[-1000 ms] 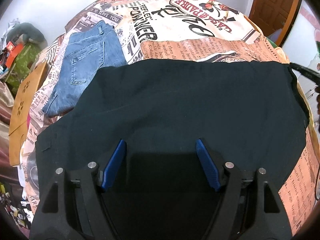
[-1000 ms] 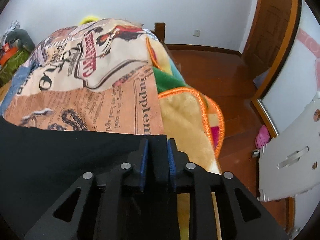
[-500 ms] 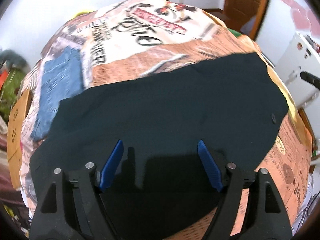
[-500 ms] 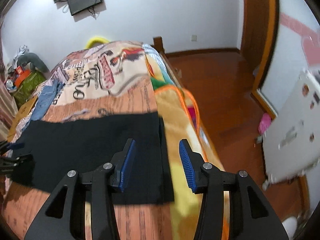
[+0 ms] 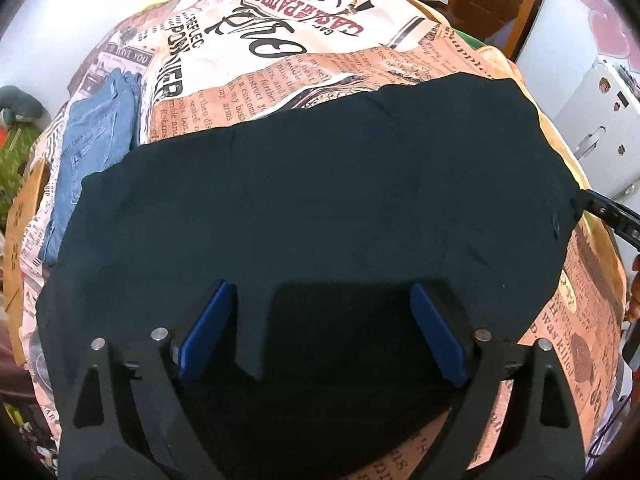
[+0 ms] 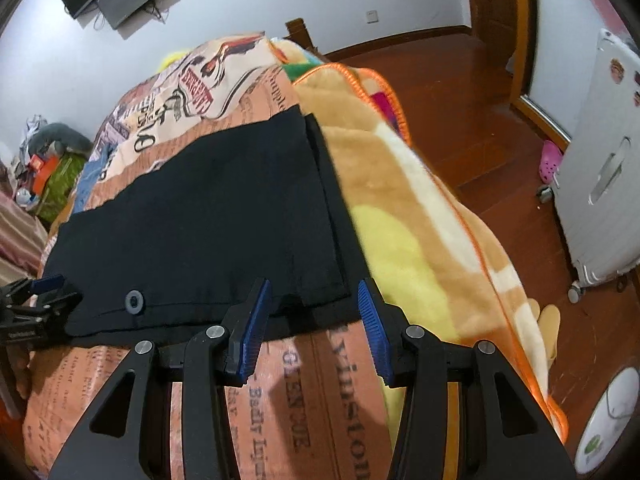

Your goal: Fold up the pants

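Left gripper (image 5: 320, 330) hangs over the black pants (image 5: 320, 184), jaws opening wide, blue pads clear of the cloth and nothing between them but flat fabric below. Over on the other side, the right gripper (image 6: 316, 324) stands part open just off the near corner of the pants, nothing pinched, one pad over the hem edge and the other over the printed bedspread (image 6: 320, 380).

The pants lie spread across the bed, apparently folded once already into a broad dark panel, button (image 6: 134, 302) showing near the front edge. A pair of blue jeans (image 5: 96, 128) sits beyond the far-left corner, partly tucked under the black cloth, and a fleecy blanket (image 6: 420, 220) runs along the right side of the bed.

So this looks like the pause between folds: both grippers released, the next pinch to be picked. To do it well, each gripper wants a matching corner on the same edge, taking every layer at once, not just the top one. The right one is nearly lined up; it needs to slide in so the corner sits properly between the pads before closing. The left should travel to its own corner instead of biting mid-panel, which would bunch the cloth. Watch the jeans too: a low grab at that far corner could snag denim along with it.
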